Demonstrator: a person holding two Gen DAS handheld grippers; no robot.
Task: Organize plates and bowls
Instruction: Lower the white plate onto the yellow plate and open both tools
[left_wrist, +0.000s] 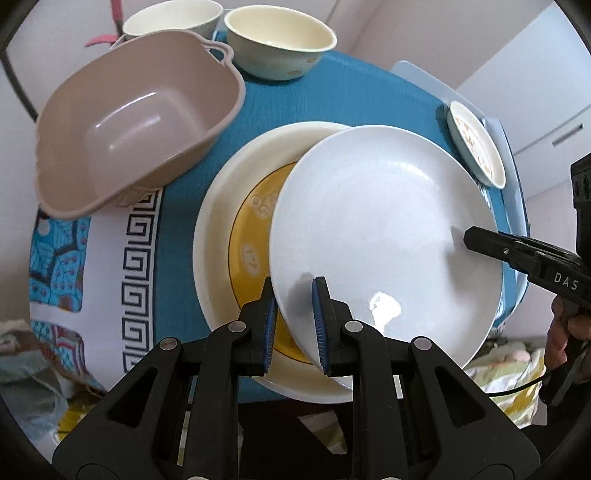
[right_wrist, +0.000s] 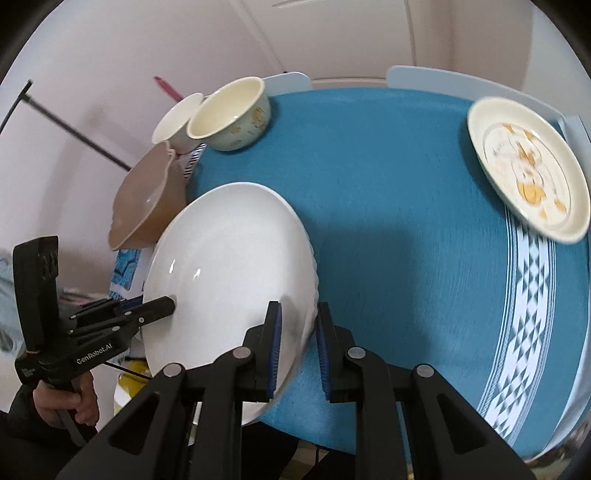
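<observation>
A plain white plate (left_wrist: 384, 229) is held by both grippers, tilted above a cream plate with a yellow centre (left_wrist: 236, 206). My left gripper (left_wrist: 294, 325) is shut on the white plate's near rim, one pad on each face. My right gripper (right_wrist: 298, 343) is shut on the opposite rim of the white plate (right_wrist: 229, 266); its finger also shows in the left wrist view (left_wrist: 480, 240). The left gripper shows in the right wrist view (right_wrist: 162, 306) at the plate's left rim. The yellow-centred plate is hidden in the right wrist view.
A taupe square bowl (left_wrist: 136, 122) sits at the left on the blue-clothed table (right_wrist: 388, 184). Two cream bowls (left_wrist: 277, 40) (left_wrist: 173, 18) stand at the far edge. A small cream plate with orange pattern (right_wrist: 528, 170) lies at the right.
</observation>
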